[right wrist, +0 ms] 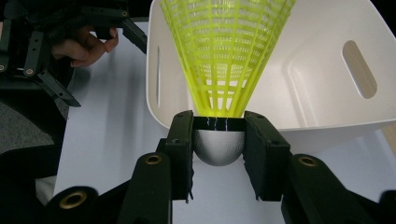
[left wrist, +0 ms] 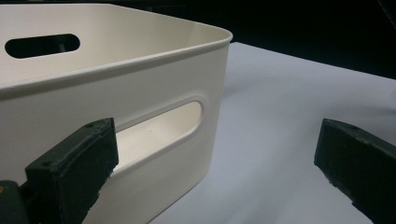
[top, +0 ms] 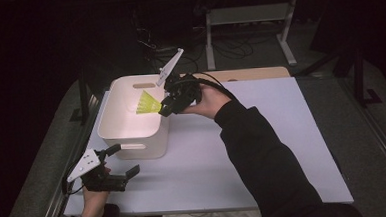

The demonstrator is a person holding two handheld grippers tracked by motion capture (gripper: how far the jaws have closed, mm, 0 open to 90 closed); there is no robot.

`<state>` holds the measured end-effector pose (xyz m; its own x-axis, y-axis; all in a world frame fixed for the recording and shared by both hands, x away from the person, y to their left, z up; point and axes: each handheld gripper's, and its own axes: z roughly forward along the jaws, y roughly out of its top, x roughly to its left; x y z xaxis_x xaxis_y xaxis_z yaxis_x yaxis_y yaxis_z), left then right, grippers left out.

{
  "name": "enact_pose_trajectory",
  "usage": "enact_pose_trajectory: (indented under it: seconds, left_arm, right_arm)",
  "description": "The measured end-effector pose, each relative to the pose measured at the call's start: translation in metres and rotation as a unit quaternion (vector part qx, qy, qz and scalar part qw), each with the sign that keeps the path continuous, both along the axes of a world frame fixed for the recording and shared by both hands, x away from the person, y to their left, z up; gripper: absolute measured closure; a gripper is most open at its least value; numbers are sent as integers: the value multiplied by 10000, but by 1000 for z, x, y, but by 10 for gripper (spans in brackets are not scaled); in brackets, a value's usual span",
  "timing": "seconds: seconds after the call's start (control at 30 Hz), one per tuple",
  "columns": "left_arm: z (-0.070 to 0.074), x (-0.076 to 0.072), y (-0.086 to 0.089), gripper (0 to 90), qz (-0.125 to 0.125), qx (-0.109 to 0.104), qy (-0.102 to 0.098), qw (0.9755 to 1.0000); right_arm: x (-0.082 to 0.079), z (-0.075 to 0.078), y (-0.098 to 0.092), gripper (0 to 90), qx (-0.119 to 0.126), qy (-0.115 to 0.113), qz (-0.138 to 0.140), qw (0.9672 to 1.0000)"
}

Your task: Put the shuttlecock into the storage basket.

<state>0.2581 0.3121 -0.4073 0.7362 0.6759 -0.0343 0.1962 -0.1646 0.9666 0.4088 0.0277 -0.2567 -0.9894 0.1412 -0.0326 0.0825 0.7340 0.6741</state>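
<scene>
Right gripper pinches the yellow shuttlecock by its cork, held over the white bin. Left gripper rests with jaws spread beside the bin's near wall.

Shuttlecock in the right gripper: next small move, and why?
Probably open the right gripper and let the yellow shuttlecock drop: its jaws clamp the cork base, and the skirt already reaches over the white bin's rim. The left gripper waits open beside the bin.

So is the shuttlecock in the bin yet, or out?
Out: the right tool grips the shuttlecock by its cork, skirt hanging above the bin.
</scene>
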Motion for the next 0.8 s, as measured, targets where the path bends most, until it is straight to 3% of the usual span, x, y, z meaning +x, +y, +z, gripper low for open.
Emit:
enact_pose_trajectory:
  seconds: [0.8]
  left_arm:
    - [0, -1, 0, 0, -14, 6, 1, 10000]
  right_arm:
    - [5, -7, 23, 632, -34, 97, 107, 9999]
